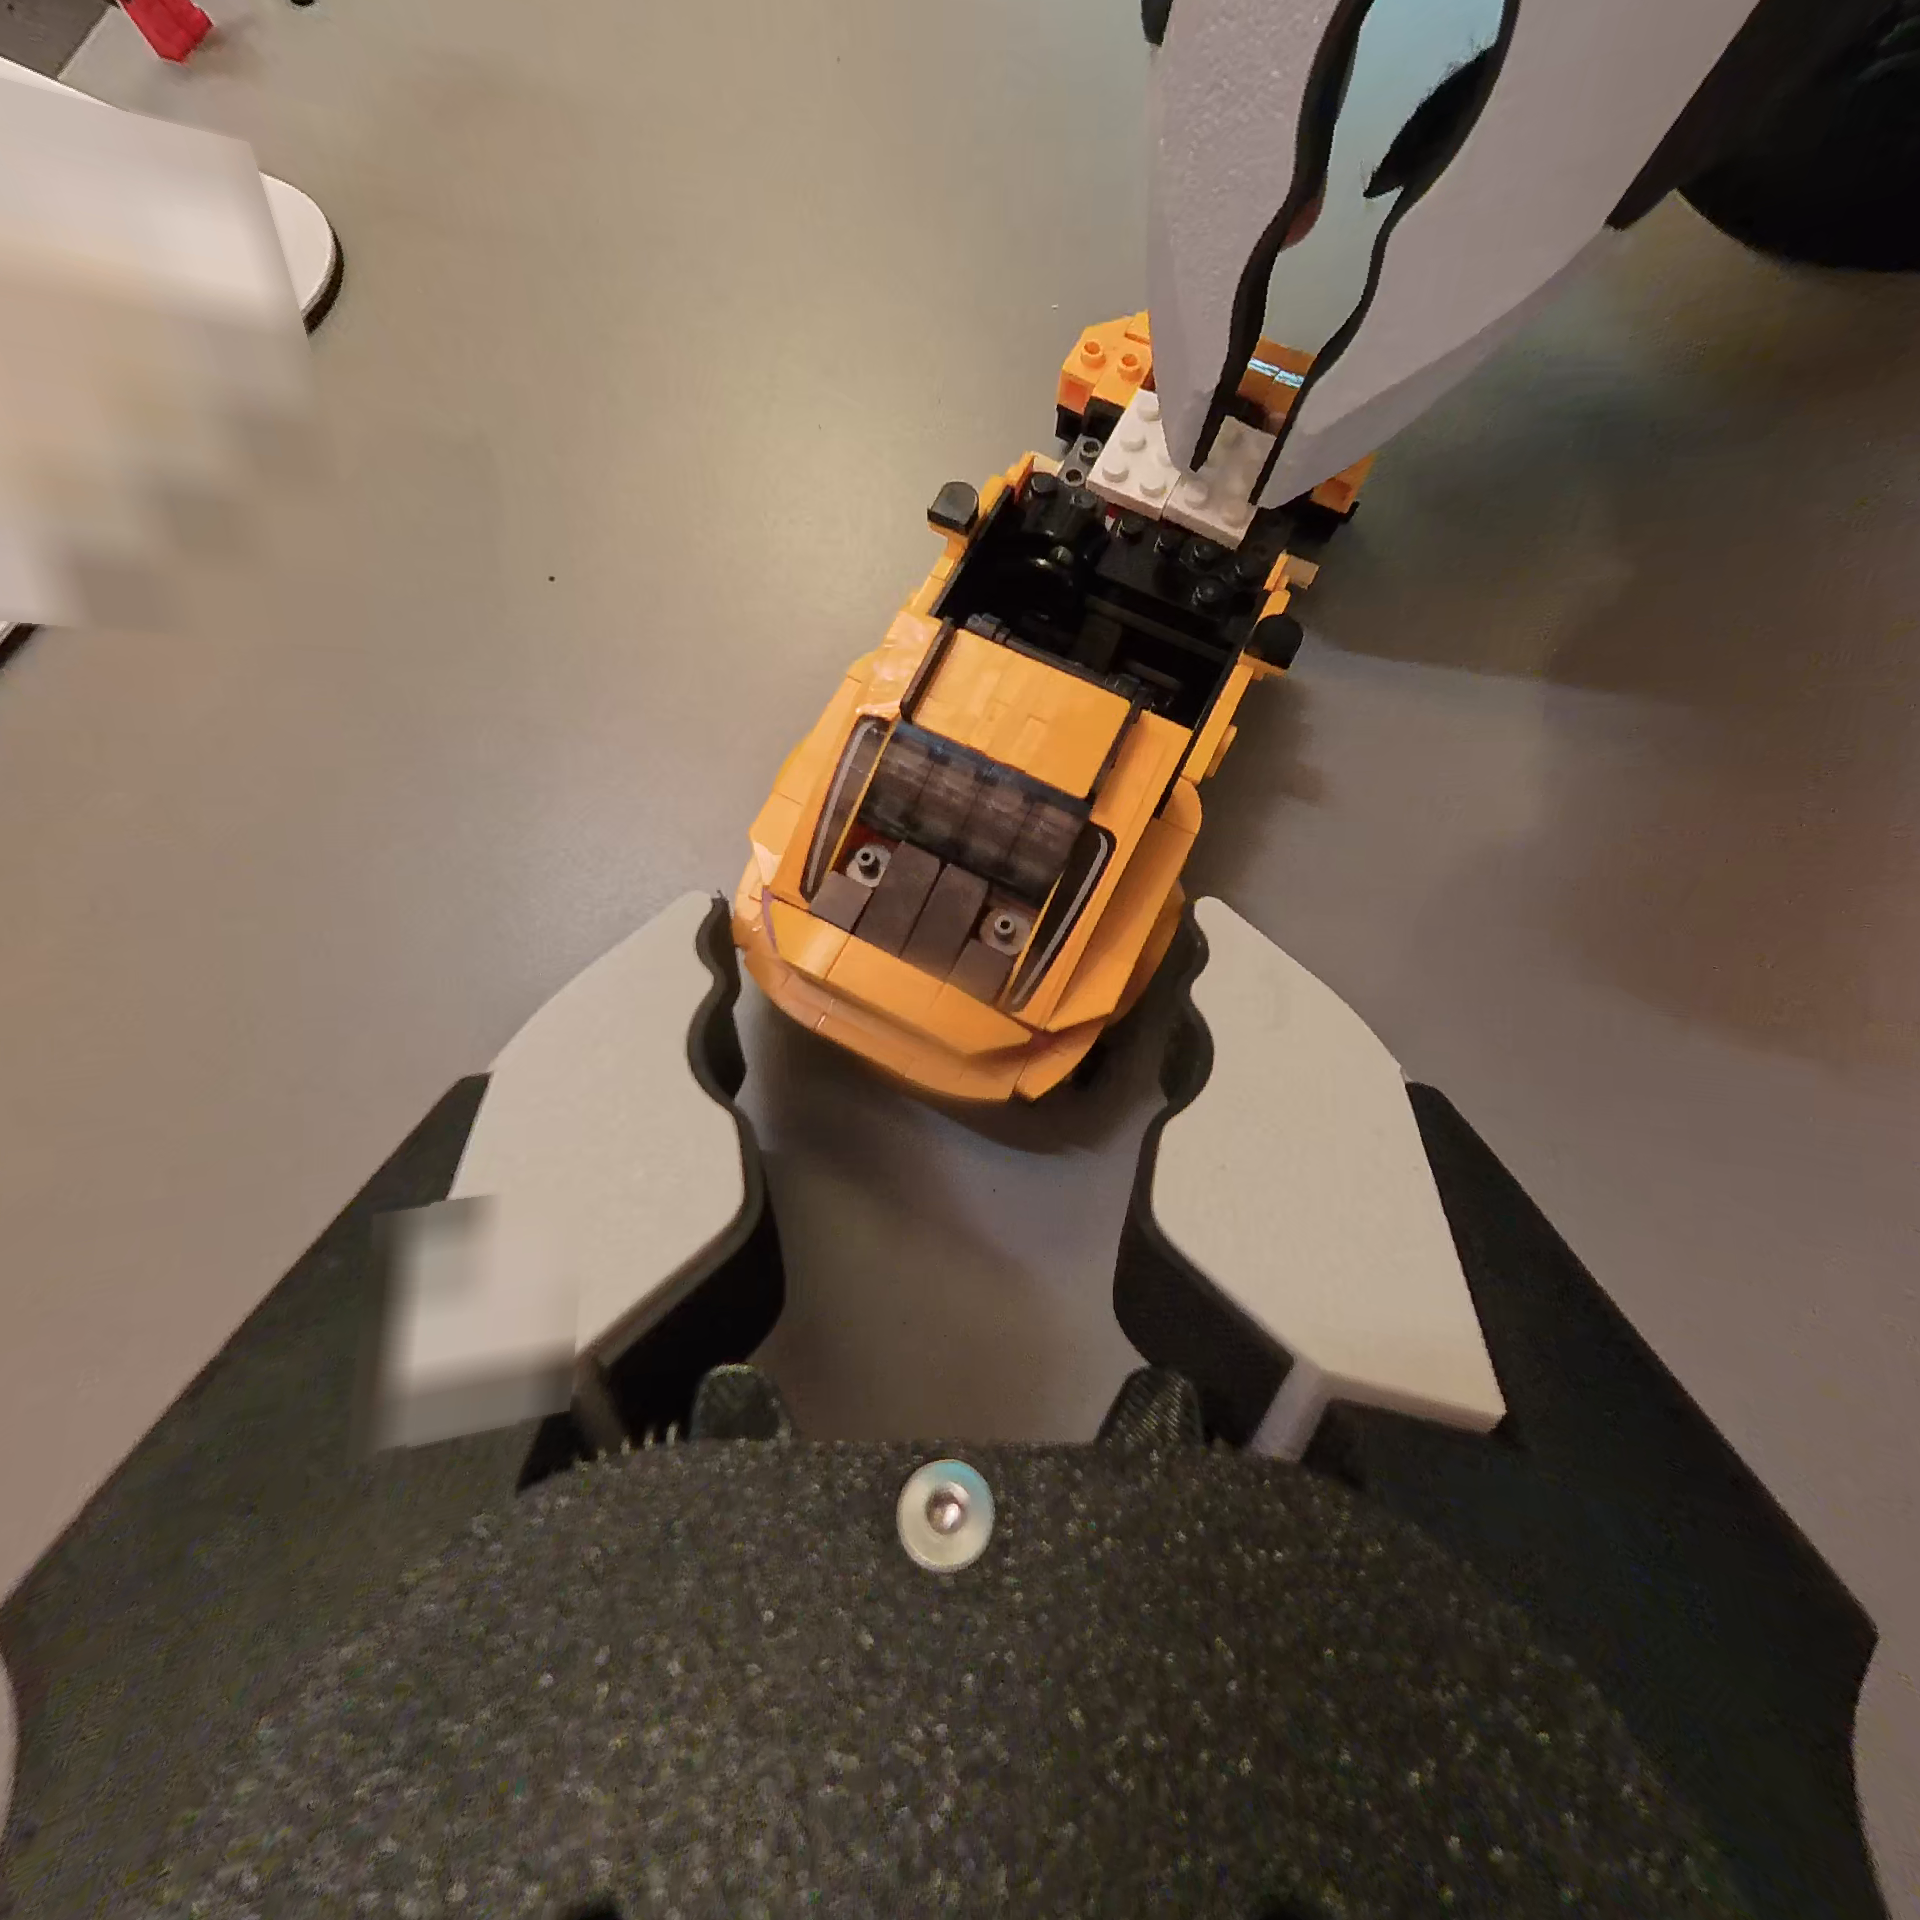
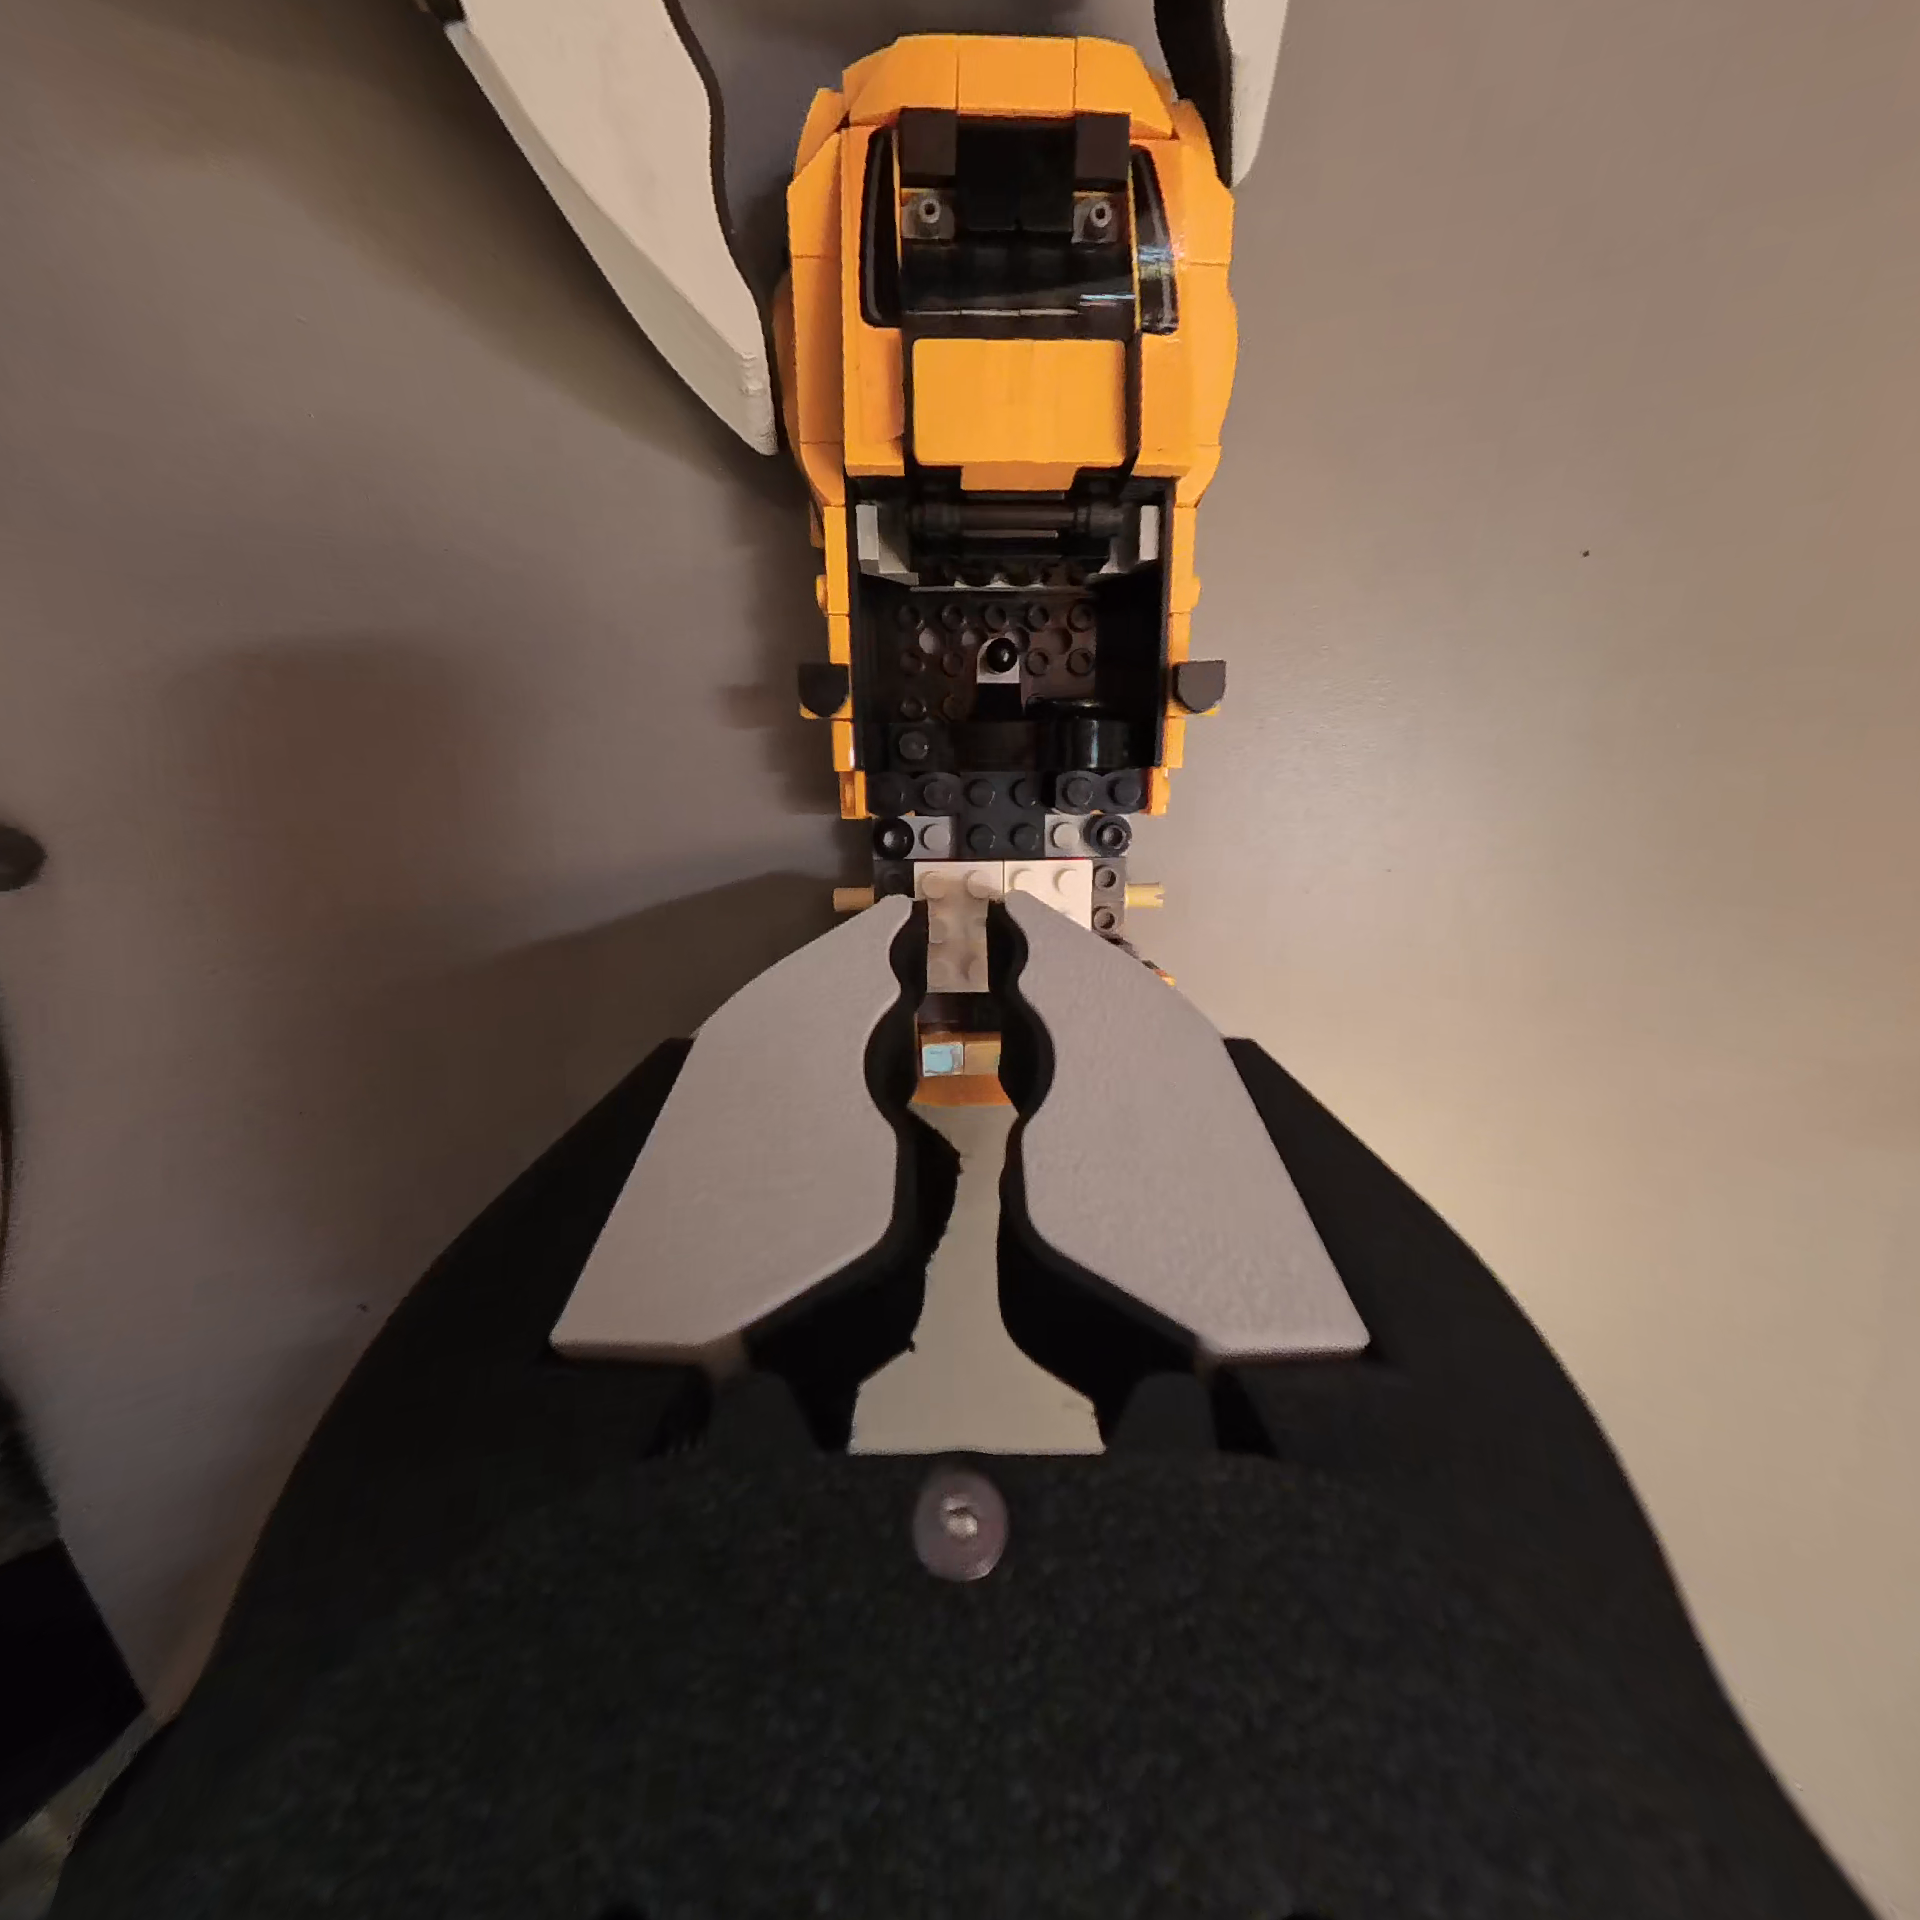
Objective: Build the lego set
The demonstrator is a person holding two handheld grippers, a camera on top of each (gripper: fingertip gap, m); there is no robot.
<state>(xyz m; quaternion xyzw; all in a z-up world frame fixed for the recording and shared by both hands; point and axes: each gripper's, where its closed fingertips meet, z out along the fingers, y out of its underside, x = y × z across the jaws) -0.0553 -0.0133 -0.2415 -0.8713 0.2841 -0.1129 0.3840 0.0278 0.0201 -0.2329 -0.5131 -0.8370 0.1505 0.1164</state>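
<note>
An orange lego car (image 1: 987, 831) with an open black cockpit stands on the grey table (image 1: 520, 727). My left gripper (image 1: 956, 920) has its fingers against both sides of the car's front end and holds it. My right gripper (image 2: 956, 909) is shut on a light grey plate (image 2: 956, 951) and holds it down on the car's (image 2: 1008, 416) rear, next to a white plate (image 2: 1049, 883). In the left wrist view the right gripper (image 1: 1231, 468) comes down from the top onto the light grey plate (image 1: 1210, 504). The left gripper's fingers (image 2: 644, 208) show at the top of the right wrist view.
A white sheet (image 1: 135, 312) and a white round base (image 1: 312, 244) lie at the far left. A red brick (image 1: 166, 26) lies at the top left corner. A dark object (image 1: 1818, 156) sits at the top right.
</note>
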